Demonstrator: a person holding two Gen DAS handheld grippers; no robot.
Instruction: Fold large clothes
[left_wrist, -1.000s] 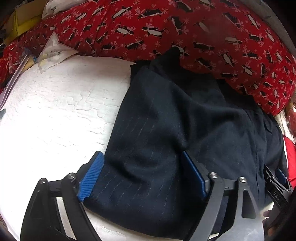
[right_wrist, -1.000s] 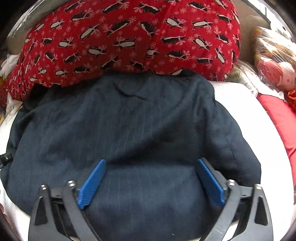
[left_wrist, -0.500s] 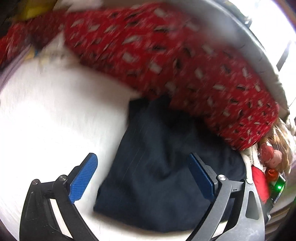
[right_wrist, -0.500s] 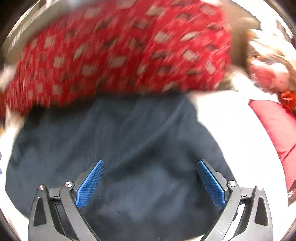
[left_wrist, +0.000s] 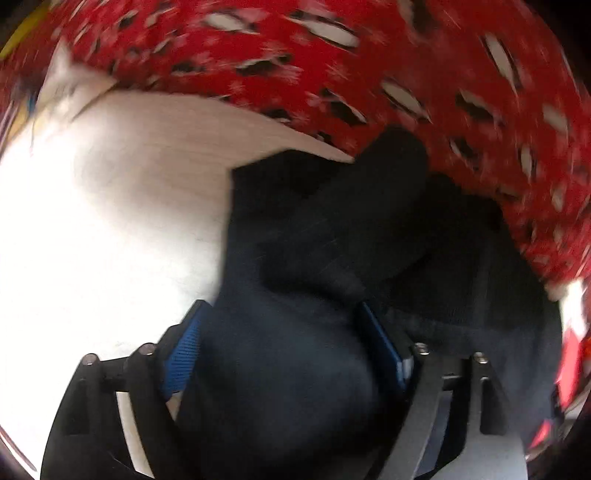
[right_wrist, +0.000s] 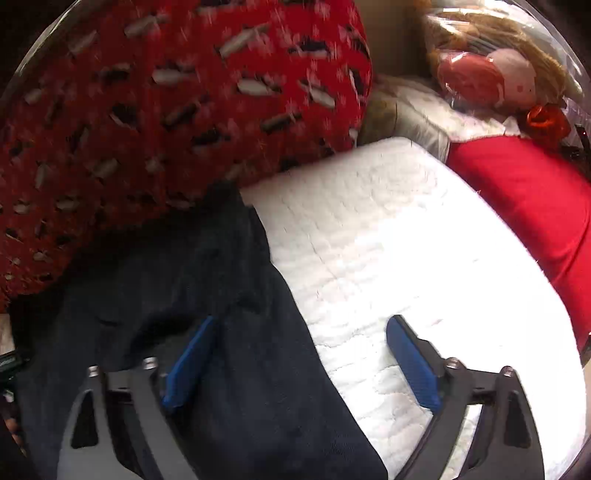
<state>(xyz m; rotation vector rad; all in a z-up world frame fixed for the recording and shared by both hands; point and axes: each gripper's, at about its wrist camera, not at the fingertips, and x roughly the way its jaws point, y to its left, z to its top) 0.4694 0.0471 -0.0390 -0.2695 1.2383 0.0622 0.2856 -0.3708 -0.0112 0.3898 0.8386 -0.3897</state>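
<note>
Now left gripper (left_wrist: 280, 354) closing round dark garment (left_wrist: 332, 236), right gripper (right_wrist: 303, 362) narrowing.

Right gripper (right_wrist: 299, 360) fingers closing, straddling dark garment (right_wrist: 207, 295) edge on white quilt (right_wrist: 406, 258).

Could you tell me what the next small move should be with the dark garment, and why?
Probably close both grippers on the garment's side edges. The left gripper, whose jaws have just been closing, already has a bulge of the garment between its pads. The right gripper, also closing, straddles the garment's other edge on the white quilt, its pads apart from the cloth. Gripping both edges would likely allow the next fold.
</note>
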